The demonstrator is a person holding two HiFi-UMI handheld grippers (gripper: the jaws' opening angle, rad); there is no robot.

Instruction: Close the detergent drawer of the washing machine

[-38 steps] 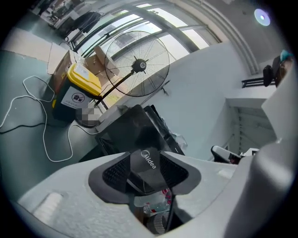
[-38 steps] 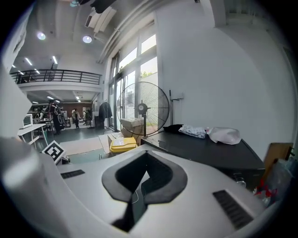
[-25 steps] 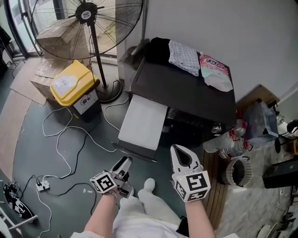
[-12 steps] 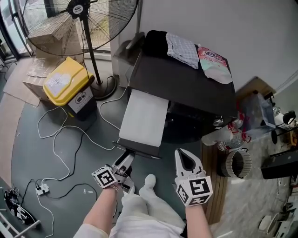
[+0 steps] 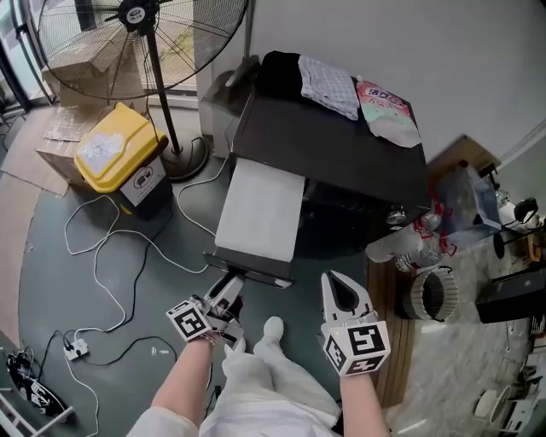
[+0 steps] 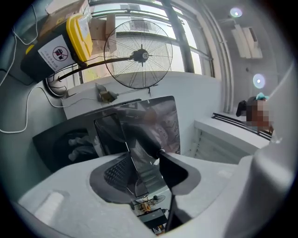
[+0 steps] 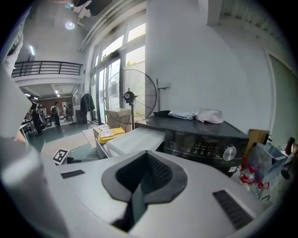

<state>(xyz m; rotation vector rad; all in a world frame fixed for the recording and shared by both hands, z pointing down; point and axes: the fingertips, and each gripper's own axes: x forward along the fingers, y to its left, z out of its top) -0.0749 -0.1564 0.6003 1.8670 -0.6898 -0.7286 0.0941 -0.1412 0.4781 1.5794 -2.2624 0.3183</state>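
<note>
The dark washing machine [image 5: 341, 154] stands with its pale detergent drawer [image 5: 260, 209] pulled far out toward me. The drawer's glossy dark front panel [image 5: 247, 271] faces me. My left gripper [image 5: 229, 292] is at that panel's lower left corner. In the left gripper view the panel [image 6: 109, 132] fills the gap of the left gripper [image 6: 144, 174]; its jaws have just been closing and both pads lie against it. My right gripper [image 5: 339, 290] hangs in front of the machine, right of the drawer, shut on nothing. The right gripper [image 7: 142, 183] looks at the drawer [image 7: 135, 139] and the control panel [image 7: 205, 146].
A yellow-lidded bin [image 5: 115, 158] and a standing fan [image 5: 141, 26] are to the left, with cables [image 5: 111, 256] strewn over the floor. Clothes [image 5: 328, 85] and a pink pouch [image 5: 388, 111] lie on the machine. Bottles and a basket [image 5: 431, 294] crowd the right. A white-socked foot [image 5: 271, 329] rests between the grippers.
The left gripper has edged up to the drawer's front panel and its jaws have narrowed on it. The right gripper has sunk slightly. The drawer has not moved.
</note>
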